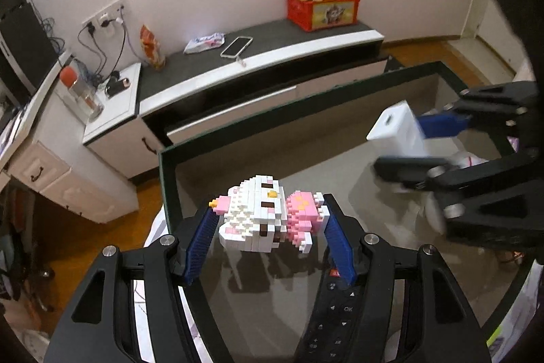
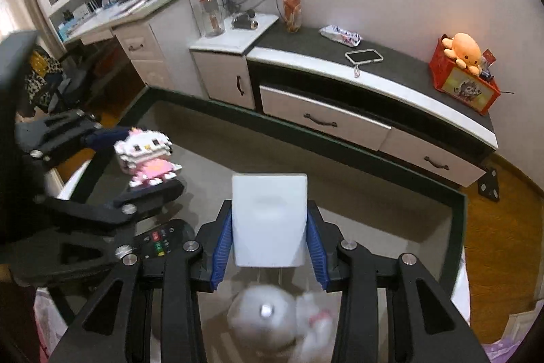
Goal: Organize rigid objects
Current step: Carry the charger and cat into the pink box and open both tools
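A white and pink brick-built cat figure (image 1: 261, 220) lies sideways between the blue pads of my left gripper (image 1: 268, 206), which is shut on it above the glass table (image 1: 306, 97). From the right wrist view the figure (image 2: 146, 155) shows face-on in the left gripper (image 2: 136, 159). My right gripper (image 2: 270, 210) is shut on a white rectangular box (image 2: 268, 220), with a pad pressing each side. That box (image 1: 397, 131) and right gripper (image 1: 399, 145) are blurred at the right of the left wrist view.
A black remote control (image 1: 333, 312) lies on the glass under the left gripper. A blurred grey and white plush toy (image 2: 268, 322) sits below the right gripper. Beyond the table, a low cabinet (image 2: 374, 80) holds a phone (image 1: 236, 46) and a red crate (image 1: 321, 9).
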The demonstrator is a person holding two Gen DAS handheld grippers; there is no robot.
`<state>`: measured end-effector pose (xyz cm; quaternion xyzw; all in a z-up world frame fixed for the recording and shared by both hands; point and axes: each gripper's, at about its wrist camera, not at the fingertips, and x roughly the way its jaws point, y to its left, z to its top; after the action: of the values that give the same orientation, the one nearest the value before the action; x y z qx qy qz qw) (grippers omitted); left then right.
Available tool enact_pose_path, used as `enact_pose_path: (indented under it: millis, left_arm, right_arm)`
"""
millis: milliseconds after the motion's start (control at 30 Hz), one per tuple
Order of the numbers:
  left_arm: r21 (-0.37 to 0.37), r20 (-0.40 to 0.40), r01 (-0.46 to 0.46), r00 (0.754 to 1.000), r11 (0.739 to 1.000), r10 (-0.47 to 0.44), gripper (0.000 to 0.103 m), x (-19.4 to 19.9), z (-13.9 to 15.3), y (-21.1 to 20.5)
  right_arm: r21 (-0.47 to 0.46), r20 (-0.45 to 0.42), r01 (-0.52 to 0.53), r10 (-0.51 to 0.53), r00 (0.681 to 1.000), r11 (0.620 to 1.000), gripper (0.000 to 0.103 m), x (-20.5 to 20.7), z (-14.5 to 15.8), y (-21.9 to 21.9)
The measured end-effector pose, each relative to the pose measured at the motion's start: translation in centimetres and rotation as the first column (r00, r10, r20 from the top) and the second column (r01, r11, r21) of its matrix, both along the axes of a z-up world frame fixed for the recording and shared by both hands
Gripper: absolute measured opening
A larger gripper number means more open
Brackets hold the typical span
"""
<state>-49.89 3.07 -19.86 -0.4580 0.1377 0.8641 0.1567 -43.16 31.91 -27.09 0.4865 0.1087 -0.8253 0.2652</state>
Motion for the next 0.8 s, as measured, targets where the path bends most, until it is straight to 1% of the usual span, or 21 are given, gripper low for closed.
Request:
enact_pose_path:
  millis: [67,133,167,200,233,267,300,367,433,600,733,800]
  left_arm:
    - [-0.009,0.002,-0.004,1.0,1.0,0.004,0.068,-0.1,0.0,0.0]
    - [0.004,-0.003,0.006,1.0,1.0,-0.006,0.076,0.3,0.3,-0.1]
    - [0.003,-0.009,0.003,1.0,1.0,-0.003,0.081,0.4,0.5,-0.2]
    - [-0.003,-0.02,-0.005,1.0,1.0,0.005,0.087,0.7,0.8,-0.3]
    - [0.008,-0.032,0.001,1.0,1.0,-0.001,0.09,1.2,1.3,-0.3]
    - [0.014,-0.043,-0.006,0.999,1.0,0.007,0.092,1.6,1.7,-0.6]
    - [0.021,-0.058,-0.019,0.998,1.0,0.02,0.093,2.1,2.3,-0.9]
    - [0.052,-0.085,-0.029,0.996,0.998,0.033,0.095,3.4,3.7,-1.6]
    - [0.096,-0.103,-0.039,0.993,0.995,0.049,0.101,4.9,5.1,-2.3]
    - [0.133,-0.176,-0.046,0.982,0.99,0.069,0.103,9.9,7.9,-3.6]
    - [0.136,-0.196,-0.045,0.978,0.99,0.071,0.103,13.9,8.8,-4.2]
    - [0.157,-0.2,-0.03,0.978,0.987,0.061,0.103,16.1,8.9,-4.8]
  right_arm:
    - [-0.006,0.015,0.006,-0.006,1.0,1.0,0.042,-0.2,-0.5,0.0]
    - [-0.009,0.015,0.008,-0.008,1.0,1.0,0.043,0.0,-0.4,0.0]
    - [-0.013,0.008,0.013,-0.012,1.0,1.0,0.046,-0.1,-0.1,0.0]
    - [-0.02,-0.004,0.023,-0.023,1.0,1.0,0.051,0.2,0.3,0.1]
    - [-0.032,-0.018,0.036,-0.037,0.999,0.999,0.066,0.6,0.9,0.6]
    - [-0.041,-0.027,0.042,-0.043,0.999,0.998,0.077,0.6,1.4,0.7]
    - [-0.052,-0.044,0.045,-0.048,0.998,0.998,0.079,1.1,2.0,1.0]
    - [-0.064,-0.061,0.05,-0.054,0.997,0.997,0.079,2.0,3.0,1.4]
    - [-0.071,-0.084,0.051,-0.057,0.995,0.996,0.079,3.3,4.0,1.8]
    - [-0.102,-0.115,0.034,-0.046,0.992,0.994,0.079,7.3,6.2,2.6]
    - [-0.127,-0.152,0.026,-0.045,0.987,0.992,0.079,11.5,7.6,3.8]
    - [-0.143,-0.161,0.019,-0.042,0.986,0.99,0.08,13.5,8.1,4.4]
